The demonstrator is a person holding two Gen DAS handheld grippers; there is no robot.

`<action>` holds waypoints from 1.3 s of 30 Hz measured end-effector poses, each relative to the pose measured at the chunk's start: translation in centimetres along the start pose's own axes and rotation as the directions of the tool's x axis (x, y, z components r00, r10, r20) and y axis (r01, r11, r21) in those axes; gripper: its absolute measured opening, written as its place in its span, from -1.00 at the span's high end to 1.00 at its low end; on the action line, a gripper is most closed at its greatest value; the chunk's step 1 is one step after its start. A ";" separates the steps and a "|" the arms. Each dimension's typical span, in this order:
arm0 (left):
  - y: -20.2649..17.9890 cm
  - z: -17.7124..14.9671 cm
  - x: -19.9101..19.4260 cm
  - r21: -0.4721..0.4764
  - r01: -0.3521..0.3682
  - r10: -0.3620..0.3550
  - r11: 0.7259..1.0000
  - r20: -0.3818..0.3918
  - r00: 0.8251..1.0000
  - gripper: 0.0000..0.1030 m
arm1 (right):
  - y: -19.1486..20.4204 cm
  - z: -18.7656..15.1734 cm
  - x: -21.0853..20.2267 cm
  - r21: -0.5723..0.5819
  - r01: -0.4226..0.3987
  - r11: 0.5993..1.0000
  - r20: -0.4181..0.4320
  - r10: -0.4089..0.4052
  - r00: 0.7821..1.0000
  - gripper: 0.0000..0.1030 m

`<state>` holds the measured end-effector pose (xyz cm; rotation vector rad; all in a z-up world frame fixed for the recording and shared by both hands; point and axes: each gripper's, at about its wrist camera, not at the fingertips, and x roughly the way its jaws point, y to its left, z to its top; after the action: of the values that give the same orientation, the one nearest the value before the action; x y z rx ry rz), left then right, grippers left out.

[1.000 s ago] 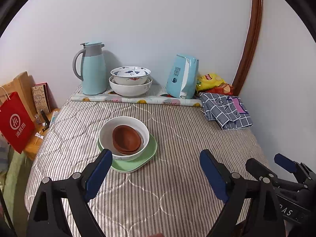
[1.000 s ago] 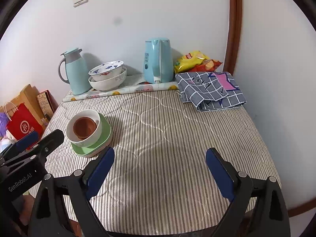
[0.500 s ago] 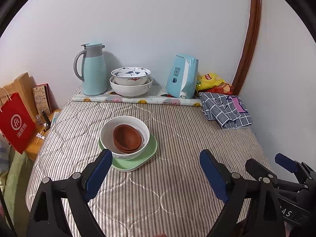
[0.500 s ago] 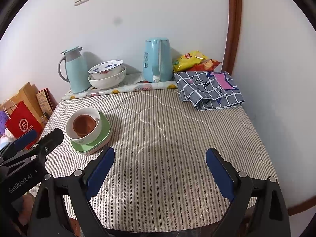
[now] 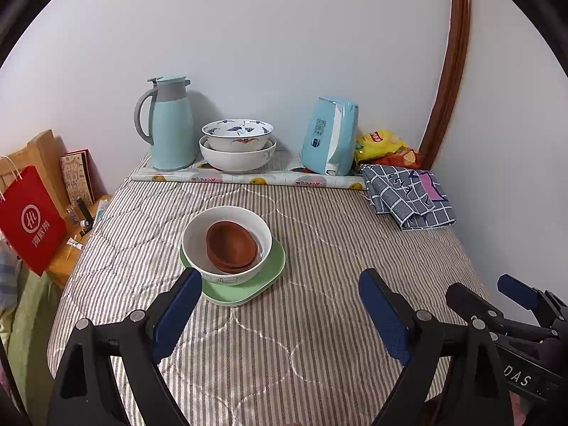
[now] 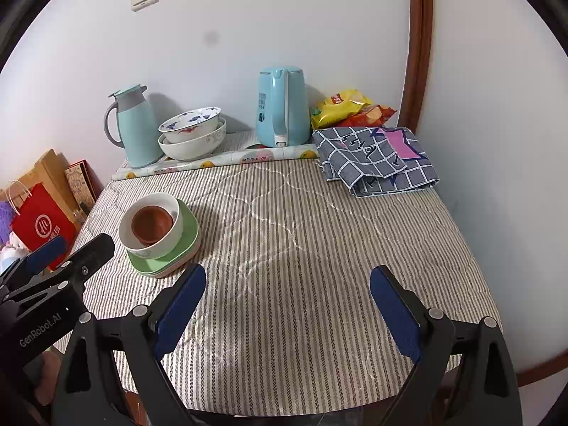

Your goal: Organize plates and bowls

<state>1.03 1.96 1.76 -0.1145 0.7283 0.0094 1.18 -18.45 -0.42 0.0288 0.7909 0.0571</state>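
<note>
A white bowl (image 5: 198, 227) with brown dishes (image 5: 230, 245) stacked inside sits on green plates (image 5: 273, 266) on the striped table. It also shows in the right wrist view, the bowl (image 6: 175, 213) on the plates (image 6: 188, 234). A patterned bowl (image 5: 238, 135) nests in a larger white bowl (image 5: 234, 158) by the back wall. My left gripper (image 5: 280, 305) is open and empty, just in front of the green plates. My right gripper (image 6: 287, 301) is open and empty over the table's front part, right of the stack.
A teal jug (image 5: 170, 124), a blue kettle (image 5: 330, 135), a snack bag (image 5: 380, 143) and a folded checked cloth (image 5: 408, 198) line the back and right. A red bag (image 5: 32, 220) stands off the table's left edge. Walls close the back and right.
Both grippers have drifted slightly, so the view has shifted a little. The bowls and plates have not moved, and both grippers stay open.
</note>
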 end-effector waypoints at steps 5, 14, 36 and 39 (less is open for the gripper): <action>0.0 0.0 0.0 -0.001 -0.001 0.001 1.000 -0.002 1.000 -0.75 | 0.1 0.0 0.0 -0.001 -0.001 1.000 -0.002 0.001 1.000 -0.80; 0.2 -0.1 -0.1 -0.004 -0.002 0.002 1.000 0.002 1.000 -0.75 | 0.3 -0.1 -0.1 -0.002 -0.002 1.000 0.001 0.002 1.000 -0.80; 0.3 -0.2 -0.3 -0.004 -0.004 0.004 1.000 0.004 1.000 -0.74 | 0.3 -0.2 -0.5 0.004 -0.005 1.000 0.003 0.005 1.000 -0.80; 0.3 -0.2 -0.3 -0.004 -0.004 0.004 1.000 0.004 1.000 -0.75 | 0.3 -0.2 -0.5 0.003 -0.006 1.000 0.004 0.006 1.000 -0.80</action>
<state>0.65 2.20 1.79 -0.1165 0.7248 0.0153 0.71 -18.21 -0.18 0.0338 0.7870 0.0612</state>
